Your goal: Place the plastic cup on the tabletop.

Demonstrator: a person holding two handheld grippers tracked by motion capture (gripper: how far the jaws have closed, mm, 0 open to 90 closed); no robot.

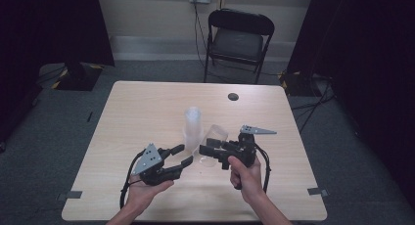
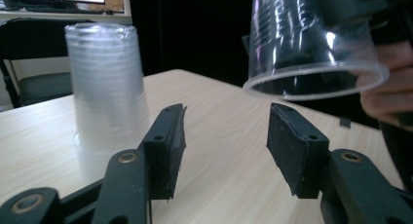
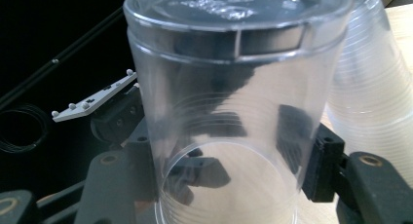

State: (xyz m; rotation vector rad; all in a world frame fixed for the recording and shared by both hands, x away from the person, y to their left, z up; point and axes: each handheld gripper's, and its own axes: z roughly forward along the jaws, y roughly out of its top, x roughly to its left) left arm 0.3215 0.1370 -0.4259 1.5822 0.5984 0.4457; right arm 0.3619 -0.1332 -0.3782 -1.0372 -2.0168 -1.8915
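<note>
A stack of clear plastic cups [image 1: 192, 123] stands upside down near the middle of the wooden table [image 1: 147, 107]. In the left gripper view the stack [image 2: 104, 83] rises beyond the left jaw. My right gripper [image 1: 211, 152] is shut on a single clear cup [image 1: 216, 136], held off the table just right of the stack. That cup [image 3: 229, 112] sits between the jaws of the right gripper [image 3: 234, 160], base pointing away from the camera. My left gripper [image 1: 178, 155] is open, low over the table. Its fingers [image 2: 168, 136] point toward the held cup's rim [image 2: 316, 80] with nothing between them.
A black folding chair [image 1: 240, 36] stands beyond the table's far edge. A dark round grommet [image 1: 233, 96] sits in the far right part of the tabletop. Cables run along the floor at the right [image 1: 313, 105]. Tape marks [image 1: 318, 191] lie near the front corners.
</note>
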